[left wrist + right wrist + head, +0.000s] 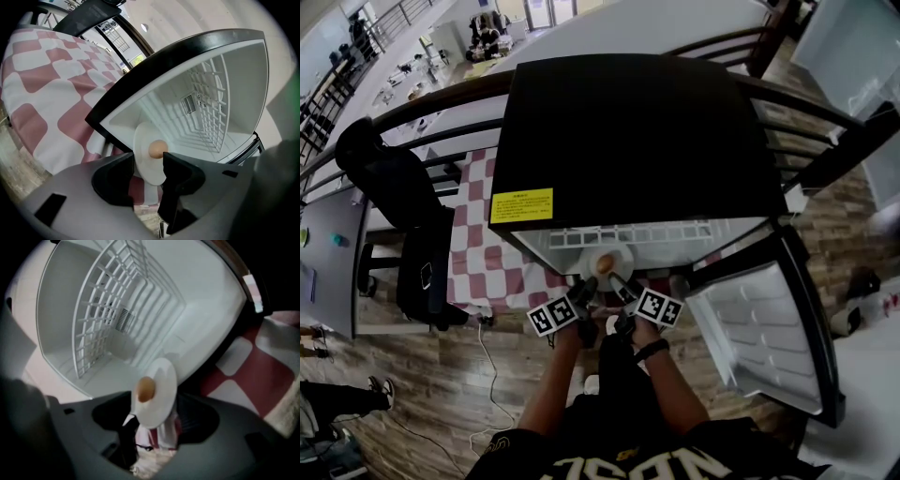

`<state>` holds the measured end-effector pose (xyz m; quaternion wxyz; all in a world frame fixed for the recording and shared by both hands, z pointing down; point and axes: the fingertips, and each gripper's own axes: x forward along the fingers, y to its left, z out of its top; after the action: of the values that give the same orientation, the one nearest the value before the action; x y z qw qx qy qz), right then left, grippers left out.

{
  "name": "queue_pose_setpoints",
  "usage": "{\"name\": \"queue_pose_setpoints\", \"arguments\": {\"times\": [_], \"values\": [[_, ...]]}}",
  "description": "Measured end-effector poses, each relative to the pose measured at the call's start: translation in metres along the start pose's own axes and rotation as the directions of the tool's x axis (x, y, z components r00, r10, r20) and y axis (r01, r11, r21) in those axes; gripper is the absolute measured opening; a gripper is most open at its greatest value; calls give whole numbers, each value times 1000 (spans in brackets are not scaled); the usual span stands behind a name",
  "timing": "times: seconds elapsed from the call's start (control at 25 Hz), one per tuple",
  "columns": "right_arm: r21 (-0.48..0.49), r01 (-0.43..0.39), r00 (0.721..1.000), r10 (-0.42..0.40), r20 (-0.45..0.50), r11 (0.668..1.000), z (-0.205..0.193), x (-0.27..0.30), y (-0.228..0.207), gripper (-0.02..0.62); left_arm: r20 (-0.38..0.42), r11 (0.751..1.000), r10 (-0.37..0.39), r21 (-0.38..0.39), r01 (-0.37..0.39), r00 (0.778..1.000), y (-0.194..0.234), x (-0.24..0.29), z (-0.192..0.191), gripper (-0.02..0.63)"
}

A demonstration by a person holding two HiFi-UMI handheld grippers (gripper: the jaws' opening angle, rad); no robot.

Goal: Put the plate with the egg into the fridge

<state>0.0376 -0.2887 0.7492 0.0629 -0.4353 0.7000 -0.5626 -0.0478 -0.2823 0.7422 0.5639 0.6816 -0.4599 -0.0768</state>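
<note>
Left gripper (149, 160) and right gripper (157, 404), side by side before the open fridge (628, 141). Both sets of jaws stand wide, their pads clear of the plate (142, 140). The plate, with the egg (158, 149) on it, lies just ahead of both grippers, its near edge between each pair of jaws, at the fridge's front lip. A wire shelf (108, 310) lies beyond the right gripper. The door (759, 319) hangs open to its right.

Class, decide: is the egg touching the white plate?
Touching. The right gripper view shows the egg resting directly on the plate, with no gap between them.
</note>
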Motion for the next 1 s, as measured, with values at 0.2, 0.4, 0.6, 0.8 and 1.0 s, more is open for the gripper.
{"name": "queue_pose_setpoints", "arguments": {"times": [0.2, 0.4, 0.6, 0.8, 1.0], "values": [[-64, 5, 999, -2, 48, 998, 2, -17, -4, 298, 34, 998, -18, -66, 20, 999, 0, 0, 3, 196], [-489, 138, 990, -125, 59, 861, -10, -49, -13, 296, 49, 995, -26, -94, 31, 998, -1, -2, 3, 196], [-637, 149, 983, -180, 15, 756, -43, -45, -17, 240, 59, 994, -33, -103, 39, 998, -4, -2, 7, 196], [-420, 4, 1000, -12, -16, 907, -56, -28, 2, 129, 64, 993, -35, -108, 42, 997, -6, -3, 9, 196], [-96, -111, 993, 114, 21, 989, -59, -17, 9, 78, 64, 993, -28, -111, 34, 998, -4, -3, 8, 196]]}}
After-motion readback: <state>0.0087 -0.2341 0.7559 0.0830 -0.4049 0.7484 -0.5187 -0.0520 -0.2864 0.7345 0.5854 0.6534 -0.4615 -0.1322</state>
